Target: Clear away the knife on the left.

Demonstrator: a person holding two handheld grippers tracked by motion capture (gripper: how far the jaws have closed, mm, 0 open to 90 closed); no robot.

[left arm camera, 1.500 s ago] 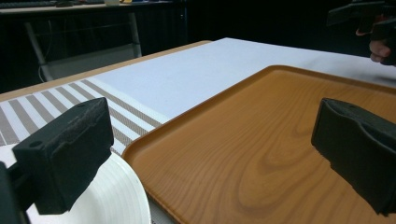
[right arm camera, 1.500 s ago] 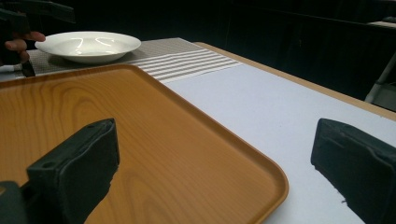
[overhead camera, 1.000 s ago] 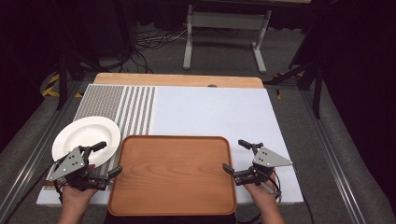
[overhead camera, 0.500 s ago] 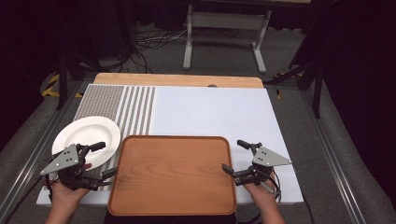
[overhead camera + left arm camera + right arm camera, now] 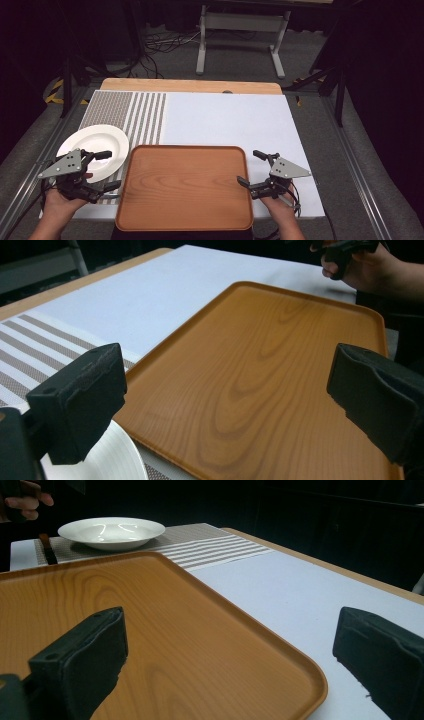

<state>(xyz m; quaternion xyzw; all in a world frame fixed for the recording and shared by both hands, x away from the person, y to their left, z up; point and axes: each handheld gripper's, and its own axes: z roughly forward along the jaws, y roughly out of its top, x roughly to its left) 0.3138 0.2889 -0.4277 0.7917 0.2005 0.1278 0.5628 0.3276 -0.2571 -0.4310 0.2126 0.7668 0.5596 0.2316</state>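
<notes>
Both hands sit low at the near edge of the table, one on each side of the wooden tray [image 5: 185, 186], which lies flat on the white mat [image 5: 225, 120] at the near centre. The left gripper [image 5: 102, 170] hangs with its jaws spread wide and nothing between them, pointing right toward the tray's left rim; one jaw is over the near edge of the white plate [image 5: 95, 145], the other just off the tray's near-left corner. The right gripper [image 5: 252, 167] mirrors it on the far side of the tray, jaws also wide and empty, just beside the right rim. The tray's long axis runs left to right, so each short end faces a gripper, and my read is a two-handed lift by those ends. Neither jaw touches wood yet. The plate sits at the left on the striped part of the mat, touching or very nearly touching the tray's left edge; the left hand is plainly the nearer one to it. The left gripper view shows the raised lip of the tray [image 5: 260, 390] and the plate's rim [image 5: 107, 457] tucked close against it, which the high view flattens out. The right gripper view shows the plate [image 5: 111, 532] is shallow and empty.
</notes>
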